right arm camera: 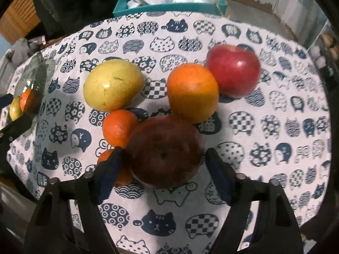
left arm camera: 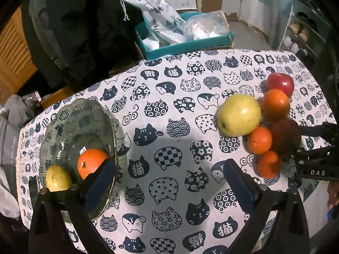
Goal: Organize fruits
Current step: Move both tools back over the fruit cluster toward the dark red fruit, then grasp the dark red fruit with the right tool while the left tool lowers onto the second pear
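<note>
A glass bowl point(left arm camera: 70, 122) at the table's left holds an orange point(left arm camera: 90, 162) and a yellow fruit point(left arm camera: 57, 177). My left gripper point(left arm camera: 169, 169) is open and empty over the cloth, its left finger by the bowl's rim. On the right lies a cluster: a yellow-green apple point(right arm camera: 112, 84), a large orange point(right arm camera: 191, 91), a red apple point(right arm camera: 234, 69), a small orange point(right arm camera: 118, 127), another small orange point(right arm camera: 125, 175) partly hidden, and a dark red apple point(right arm camera: 165, 151). My right gripper point(right arm camera: 164, 163) is open, its fingers on either side of the dark red apple.
A cat-print cloth point(left arm camera: 169, 110) covers the table. A teal box point(left arm camera: 180, 44) with plastic bags stands beyond the far edge. A shoe rack point(left arm camera: 303, 33) is at the far right. Grey bags point(left arm camera: 12, 122) lie left of the table.
</note>
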`<move>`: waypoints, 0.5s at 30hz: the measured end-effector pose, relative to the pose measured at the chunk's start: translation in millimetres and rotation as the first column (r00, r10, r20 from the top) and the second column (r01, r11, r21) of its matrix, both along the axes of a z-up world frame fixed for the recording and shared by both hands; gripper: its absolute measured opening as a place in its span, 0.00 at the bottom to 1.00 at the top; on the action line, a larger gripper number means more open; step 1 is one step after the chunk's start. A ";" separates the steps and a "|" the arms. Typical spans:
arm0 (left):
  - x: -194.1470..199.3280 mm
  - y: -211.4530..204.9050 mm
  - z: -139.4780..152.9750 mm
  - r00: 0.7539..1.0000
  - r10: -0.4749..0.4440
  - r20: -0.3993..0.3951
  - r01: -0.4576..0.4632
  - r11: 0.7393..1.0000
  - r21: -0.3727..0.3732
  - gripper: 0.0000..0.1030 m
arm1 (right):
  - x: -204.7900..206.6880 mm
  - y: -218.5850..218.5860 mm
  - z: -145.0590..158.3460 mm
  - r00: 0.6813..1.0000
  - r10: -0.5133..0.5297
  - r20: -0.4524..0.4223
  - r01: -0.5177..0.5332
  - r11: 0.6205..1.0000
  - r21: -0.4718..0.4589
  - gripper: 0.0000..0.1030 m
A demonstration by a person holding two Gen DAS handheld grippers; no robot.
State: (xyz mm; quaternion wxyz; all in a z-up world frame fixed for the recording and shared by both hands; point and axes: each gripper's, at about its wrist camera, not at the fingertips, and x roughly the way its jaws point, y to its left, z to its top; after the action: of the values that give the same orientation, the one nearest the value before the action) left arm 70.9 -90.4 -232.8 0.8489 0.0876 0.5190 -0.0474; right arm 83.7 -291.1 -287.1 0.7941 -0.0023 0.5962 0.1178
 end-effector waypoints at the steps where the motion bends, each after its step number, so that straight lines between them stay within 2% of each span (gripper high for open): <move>1: 0.9 -0.7 -0.3 1.000 -0.001 0.000 0.001 1.000 -0.001 0.99 | 0.3 -0.9 -0.7 1.000 -0.003 0.001 0.003 1.000 0.009 0.75; 6: 6.8 -5.1 1.8 1.000 -0.001 -0.003 0.001 1.000 -0.022 0.99 | -1.8 -6.1 1.3 1.000 -0.027 0.004 0.026 0.999 0.022 0.74; 15: 22.8 -21.4 -0.7 1.000 -0.012 -0.020 0.010 0.997 -0.072 0.99 | -7.1 -43.2 18.7 0.990 -0.120 0.080 0.127 0.988 -0.090 0.74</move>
State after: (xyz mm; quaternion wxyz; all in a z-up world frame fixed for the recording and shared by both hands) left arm 93.7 -111.8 -233.5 0.8460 0.0592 0.5250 -0.0716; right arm 76.6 -334.3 -268.4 0.8205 -0.0076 0.5702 0.0399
